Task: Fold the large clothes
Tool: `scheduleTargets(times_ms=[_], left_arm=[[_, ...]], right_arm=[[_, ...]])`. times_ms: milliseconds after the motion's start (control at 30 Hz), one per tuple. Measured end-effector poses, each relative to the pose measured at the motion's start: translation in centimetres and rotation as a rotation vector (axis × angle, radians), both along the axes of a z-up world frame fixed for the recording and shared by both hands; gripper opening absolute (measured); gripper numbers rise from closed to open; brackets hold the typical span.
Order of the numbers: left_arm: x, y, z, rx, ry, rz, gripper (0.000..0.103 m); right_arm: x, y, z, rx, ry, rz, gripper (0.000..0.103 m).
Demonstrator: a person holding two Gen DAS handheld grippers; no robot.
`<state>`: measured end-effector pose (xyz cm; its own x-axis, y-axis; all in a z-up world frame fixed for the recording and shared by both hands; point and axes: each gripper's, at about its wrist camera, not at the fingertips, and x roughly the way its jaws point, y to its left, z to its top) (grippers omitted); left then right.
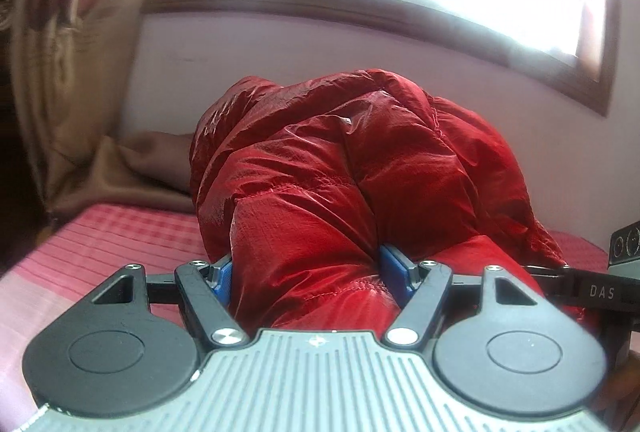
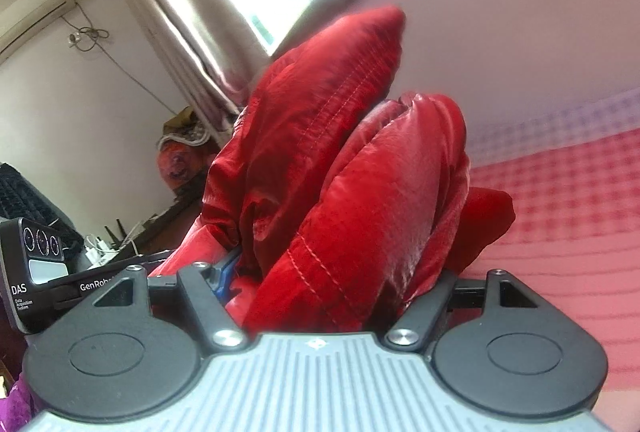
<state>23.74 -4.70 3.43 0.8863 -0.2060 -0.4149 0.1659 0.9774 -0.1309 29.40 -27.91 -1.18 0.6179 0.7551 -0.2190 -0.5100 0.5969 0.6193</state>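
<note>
Red puffer jacket (image 1: 340, 159) is bulging up between both tongs and rising above the pink checked bedcover (image 1: 100, 240), its lower folds trailing onto that cover near the middle. Left gripper (image 1: 306, 274) is clamping a thick quilted fold, with both blue pads (image 1: 394, 268) pressing into the fabric from either side. Right gripper (image 2: 332, 272) is likewise clamping a bunched roll of the jacket (image 2: 360, 191); only the blue pad (image 2: 226, 270) on the picture's left is showing, the other being buried under cloth.

Left wrist view is alone in showing the dark wooden window frame (image 1: 360, 7) above a pale wall, the brown curtain (image 1: 68, 51) pooling on the far left corner of the bed, and part of the other gripper's black body (image 1: 600, 288) at the right edge. Right wrist view, strongly tilted, is alone in showing a wall air conditioner (image 2: 36, 7), a loose cable (image 2: 86, 35), a keyboard (image 2: 24, 199), a patterned bundle (image 2: 184, 159) and the other gripper's camera unit (image 2: 40, 252).

Jacket's overall shape, sleeves and collar are hard to make out, since the garment is filling both views. Window glass is washing out to white, and blur is softening the right view's far bedcover (image 2: 580, 191).
</note>
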Motion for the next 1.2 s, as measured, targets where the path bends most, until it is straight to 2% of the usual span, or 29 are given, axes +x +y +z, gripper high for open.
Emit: scheduleTargets(times_ms=[167, 333, 467, 533, 567, 633, 733, 833, 933, 1200], left_arm=[[0.6, 1.6, -0.4, -0.003, -0.001, 0.063, 0.070], [1.6, 4.3, -3.3, -0.001, 0.079, 0.079, 0.070], [0.7, 4.6, -3.8, 0.014, 0.045, 0.082, 0.075], [1.0, 4.6, -3.8, 0.040, 0.026, 0.095, 0.081], [1.1, 4.6, -3.8, 0.057, 0.018, 0.100, 0.084], [0.8, 4.3, -3.7, 0.105, -0.005, 0.127, 0.103], [0.0, 4.2, -3.6, 0.132, -0.026, 0.136, 0.103], [-0.6, 4.3, -3.6, 0.121, -0.019, 0.152, 0.103], [-1.0, 4.2, -3.6, 0.131, -0.022, 0.168, 0.103], [-3.4, 2.7, -3.0, 0.226, -0.091, 0.205, 0.103]], right_arm=[[2.3, 2.6, -0.9, 0.029, -0.009, 0.043, 0.073], [3.7, 3.8, -4.3, -0.008, 0.057, 0.062, 0.073], [3.5, 2.2, -5.7, -0.008, 0.086, 0.063, 0.074], [3.5, 1.9, -5.9, -0.034, 0.091, 0.058, 0.077], [3.5, 1.8, -5.9, -0.040, 0.098, 0.054, 0.084], [3.4, 1.5, -6.2, -0.063, 0.107, 0.035, 0.092], [3.2, 1.6, -6.1, -0.087, 0.103, 0.022, 0.096], [2.9, 2.1, -5.7, -0.117, 0.099, 0.011, 0.097], [2.4, 3.0, -4.8, -0.183, 0.069, -0.007, 0.099], [1.4, 4.4, -2.7, -0.294, 0.025, -0.057, 0.100]])
